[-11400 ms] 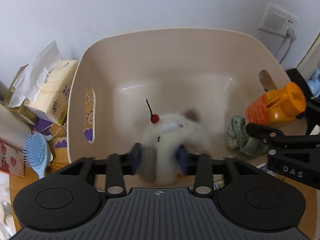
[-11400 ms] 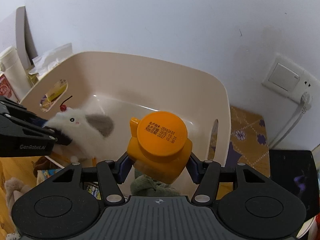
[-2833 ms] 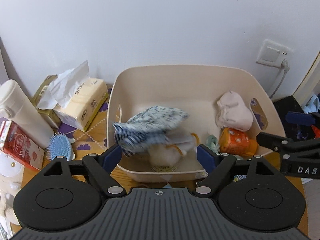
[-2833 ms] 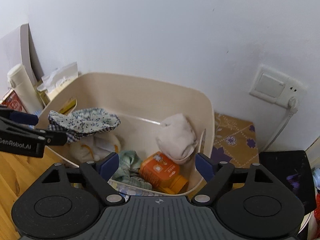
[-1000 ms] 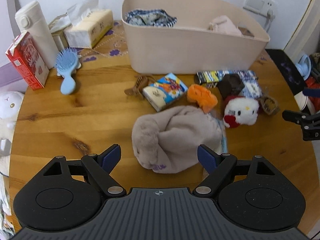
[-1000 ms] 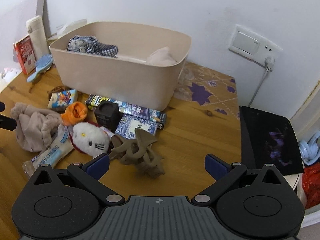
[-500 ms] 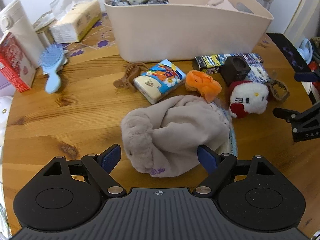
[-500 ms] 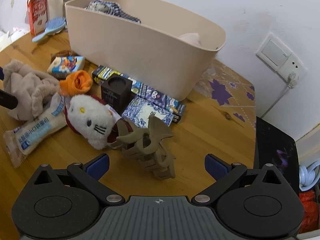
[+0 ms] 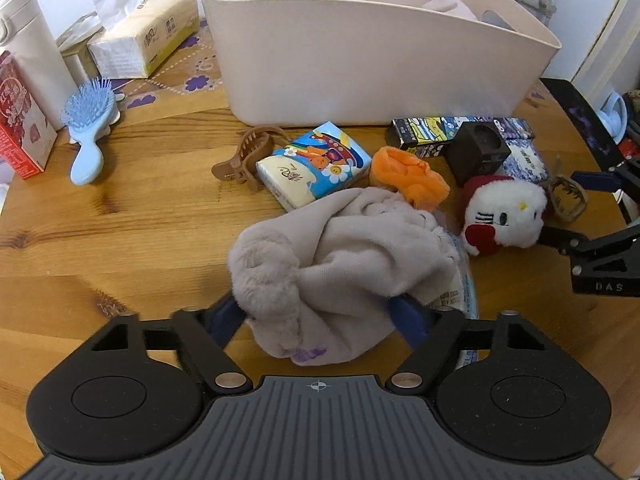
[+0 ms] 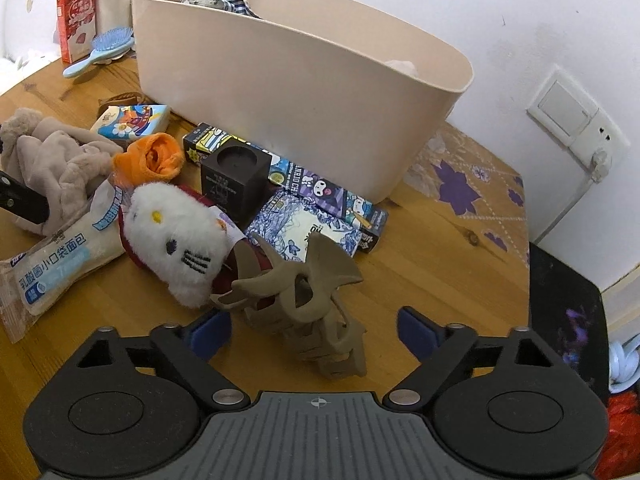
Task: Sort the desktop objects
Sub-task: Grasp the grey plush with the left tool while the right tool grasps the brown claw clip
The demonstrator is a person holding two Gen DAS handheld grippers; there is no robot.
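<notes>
Grey plush hat sits between the closing left gripper; taupe hair claw between the closing right gripper, untouched.

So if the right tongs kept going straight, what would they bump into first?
Most likely the tan hair claw clip. It sits between the closing right tongs, which are not yet touching it. Beyond it lies the blue patterned packet, though depth is hard to judge.

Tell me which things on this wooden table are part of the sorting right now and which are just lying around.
Part of the job:
- crumpled beige fleece cloth, between the closing left gripper
- taupe plastic claw hair clip, between the closing right gripper
- beige plastic tub

Lying about:
- light blue hairbrush
- red carton
- tissue pack
</notes>
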